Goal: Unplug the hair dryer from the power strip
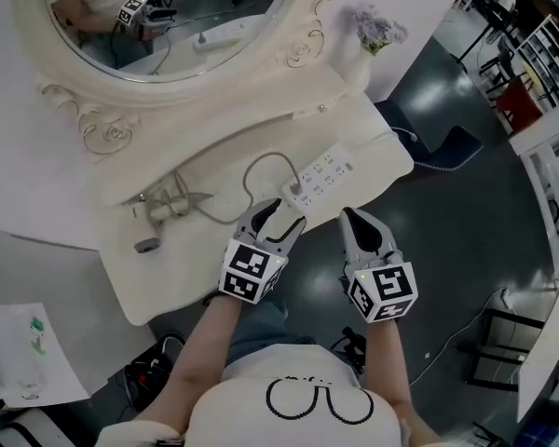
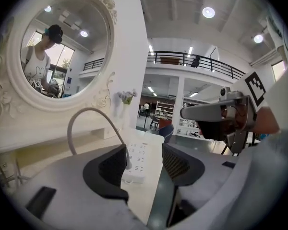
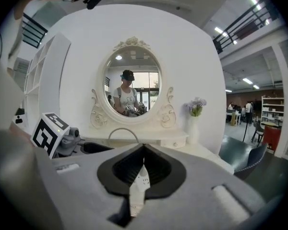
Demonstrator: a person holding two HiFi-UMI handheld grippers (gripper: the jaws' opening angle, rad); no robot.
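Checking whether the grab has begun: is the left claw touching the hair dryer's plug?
Cannot tell. In the left gripper view the open left claw frames the plug, but its pad's edge overlaps it, showing neither contact nor gap.

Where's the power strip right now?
In the head view, the power strip lies near the right front edge of the dressing table, just beyond the left gripper.

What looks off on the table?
Nothing is spilled or broken. The strip lies askew, diagonal near the front edge of the table. The cord from the dryer arches up in a stiff loop to its plug in the strip. The dryer lies left of the strip.
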